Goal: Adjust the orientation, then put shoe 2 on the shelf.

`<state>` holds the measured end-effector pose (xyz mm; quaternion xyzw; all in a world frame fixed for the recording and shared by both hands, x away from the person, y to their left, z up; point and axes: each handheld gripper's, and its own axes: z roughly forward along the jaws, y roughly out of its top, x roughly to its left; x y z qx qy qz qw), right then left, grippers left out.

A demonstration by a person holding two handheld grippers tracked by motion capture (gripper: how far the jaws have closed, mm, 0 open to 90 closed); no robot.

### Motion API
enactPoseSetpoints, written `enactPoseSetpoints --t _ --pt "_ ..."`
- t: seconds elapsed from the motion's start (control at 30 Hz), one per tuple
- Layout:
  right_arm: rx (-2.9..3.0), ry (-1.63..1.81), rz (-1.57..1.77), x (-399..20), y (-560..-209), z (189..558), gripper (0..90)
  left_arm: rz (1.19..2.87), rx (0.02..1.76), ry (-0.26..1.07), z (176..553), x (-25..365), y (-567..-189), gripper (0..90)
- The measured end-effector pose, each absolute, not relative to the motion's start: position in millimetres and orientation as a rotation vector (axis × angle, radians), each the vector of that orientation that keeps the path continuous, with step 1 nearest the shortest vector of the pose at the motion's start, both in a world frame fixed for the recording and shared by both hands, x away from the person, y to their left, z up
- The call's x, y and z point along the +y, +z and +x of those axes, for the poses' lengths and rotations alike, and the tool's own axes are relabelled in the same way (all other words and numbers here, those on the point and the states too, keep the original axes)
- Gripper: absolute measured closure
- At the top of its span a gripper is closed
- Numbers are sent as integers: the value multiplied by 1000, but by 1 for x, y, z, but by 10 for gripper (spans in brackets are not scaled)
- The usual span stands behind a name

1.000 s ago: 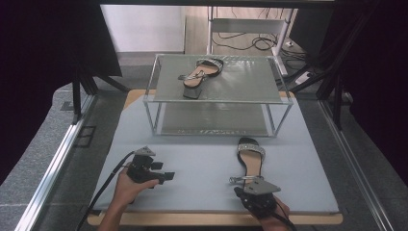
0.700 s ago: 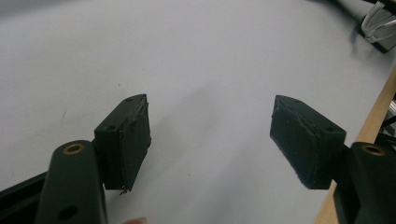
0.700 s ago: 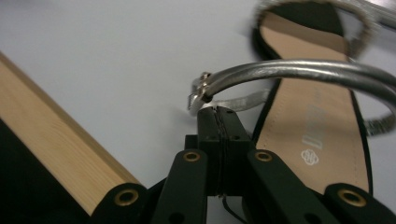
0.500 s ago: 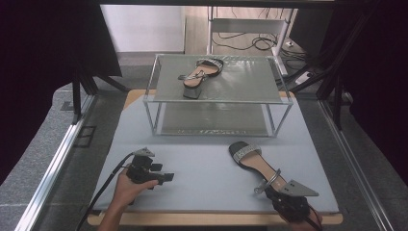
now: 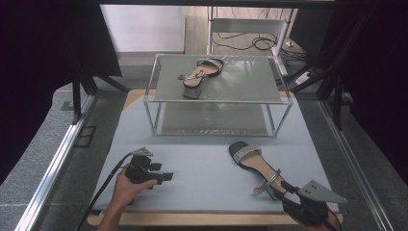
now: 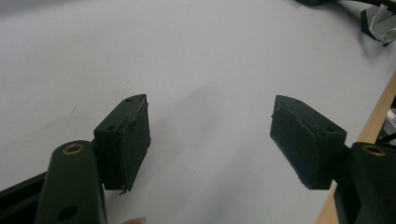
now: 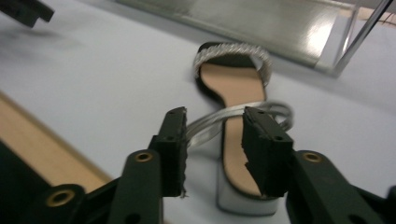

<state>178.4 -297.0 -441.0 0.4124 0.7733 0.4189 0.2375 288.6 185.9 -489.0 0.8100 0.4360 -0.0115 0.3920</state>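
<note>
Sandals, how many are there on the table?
2. One sandal lies on the top shelf of the metal rack. The other sandal lies on the grey mat in front of the rack, near the right gripper. None seem hidden.

My right gripper sits at the high view's bottom edge — the hand behind it is cut off. In my right gripper view the sandal's heel end is hidden behind my jaws, and the rack beyond is blurred — its top is cropped away.
</note>
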Motion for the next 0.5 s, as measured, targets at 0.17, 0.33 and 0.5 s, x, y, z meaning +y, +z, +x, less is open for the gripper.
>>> enactPoseSetpoints --t 0.17,0.33,0.5 --pt "2127 1164 1125 -294 -425 203 484 2037 1111 -21 288 189 -485 290" --pt "2222 1097 1096 -280 -407 236 419 2034 1109 -23 289 191 -484 290" --pt "2335 1062 1107 -270 -403 267 390 2033 1103 -31 288 189 -485 289"
